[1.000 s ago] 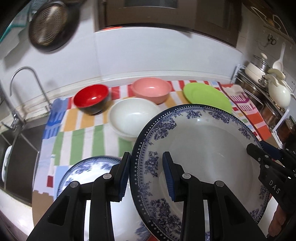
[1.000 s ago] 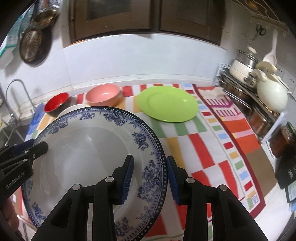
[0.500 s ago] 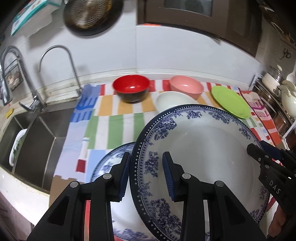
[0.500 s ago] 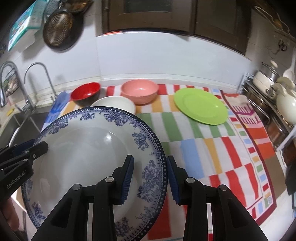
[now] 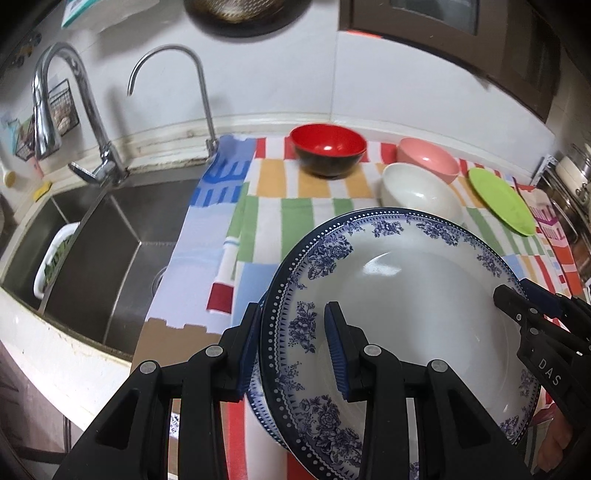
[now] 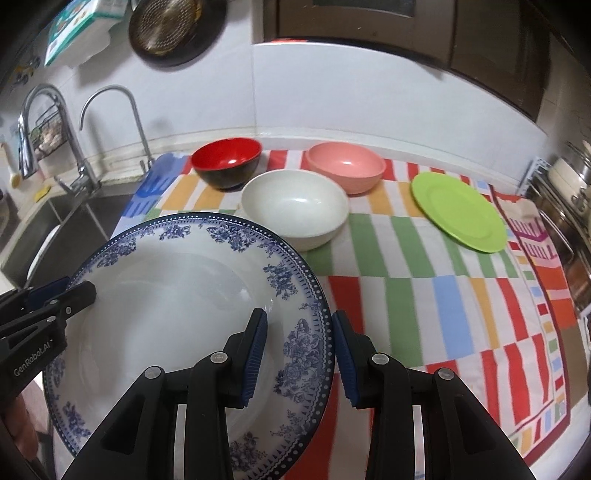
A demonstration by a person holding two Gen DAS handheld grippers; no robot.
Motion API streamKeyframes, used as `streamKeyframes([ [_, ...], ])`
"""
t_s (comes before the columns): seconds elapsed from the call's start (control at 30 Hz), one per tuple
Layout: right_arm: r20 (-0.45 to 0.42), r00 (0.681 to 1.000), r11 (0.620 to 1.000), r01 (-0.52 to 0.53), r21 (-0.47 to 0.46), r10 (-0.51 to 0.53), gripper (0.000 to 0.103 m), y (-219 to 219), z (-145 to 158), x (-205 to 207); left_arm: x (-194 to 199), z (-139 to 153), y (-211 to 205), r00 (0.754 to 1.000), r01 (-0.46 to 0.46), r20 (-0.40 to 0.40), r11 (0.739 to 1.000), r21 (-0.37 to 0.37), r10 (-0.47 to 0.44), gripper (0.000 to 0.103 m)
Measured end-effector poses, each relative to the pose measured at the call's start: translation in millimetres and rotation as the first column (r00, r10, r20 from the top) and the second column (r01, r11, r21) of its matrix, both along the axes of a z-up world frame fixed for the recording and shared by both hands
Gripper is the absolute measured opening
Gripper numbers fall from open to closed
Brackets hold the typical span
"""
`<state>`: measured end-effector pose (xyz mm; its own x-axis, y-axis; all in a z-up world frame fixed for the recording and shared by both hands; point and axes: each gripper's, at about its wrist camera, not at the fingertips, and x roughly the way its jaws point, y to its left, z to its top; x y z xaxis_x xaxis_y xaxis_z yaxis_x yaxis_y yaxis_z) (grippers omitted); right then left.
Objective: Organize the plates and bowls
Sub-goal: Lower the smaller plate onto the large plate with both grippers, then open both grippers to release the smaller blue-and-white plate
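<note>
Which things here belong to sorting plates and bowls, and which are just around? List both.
Job: blue-patterned plate held by left gripper and right gripper, red bowl, white bowl, pink bowl, green plate.

Around: faucet, sink, hanging pan.

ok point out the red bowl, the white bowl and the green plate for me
red bowl (image 6: pixel 226 156), right wrist view, on its red inside
white bowl (image 6: pixel 295 205), right wrist view, on its inner bottom
green plate (image 6: pixel 458 210), right wrist view, on its flat middle

A second blue plate (image 5: pixel 263 402) is mostly hidden under the big blue plate (image 5: pixel 406 295). The pan (image 5: pixel 236 11) is cut off at the top edge.
</note>
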<state>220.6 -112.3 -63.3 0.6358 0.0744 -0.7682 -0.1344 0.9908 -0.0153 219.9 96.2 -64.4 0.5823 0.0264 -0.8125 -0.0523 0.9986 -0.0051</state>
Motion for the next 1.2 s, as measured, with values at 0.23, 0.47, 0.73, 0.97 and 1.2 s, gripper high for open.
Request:
streamKeyframes([
  [0.23, -0.048, 0.999, 1.000, -0.023, -0.005, 0.022, 0.037, 13.7, -20.3, 11.0, 7.2, -21.7, 12.8, 0.998, -0.024, -0.050, 1.000, -0.008, 0.023, 0.035],
  [0.47, -0.085, 0.996, 0.999, -0.035, -0.020, 0.034, 0.037, 24.2, -38.6, 21.0, 15.6, -40.2, 19.7, 0.995, -0.039, -0.091, 0.999, -0.015, 0.038, 0.035],
  [0.73, -0.119, 0.992, 0.999, -0.046, -0.029, 0.042, 0.037, 30.7, -53.3, 28.8, 20.7, -54.6, 22.9, 0.991, -0.049, -0.127, 0.999, -0.012, 0.047, 0.035],
  [0.97, -0.152, 0.987, 0.999, -0.045, -0.024, 0.041, 0.037, 32.1, -61.3, 30.7, 22.2, -62.9, 26.2, 0.987, -0.054, -0.152, 0.998, -0.018, 0.050, 0.035],
  [1.2, -0.188, 0.981, 0.999, -0.048, -0.011, 0.045, 0.038, 31.7, -71.1, 31.2, 22.3, -67.4, 24.6, 0.985, -0.049, -0.164, 0.999, -0.001, 0.049, 0.035],
])
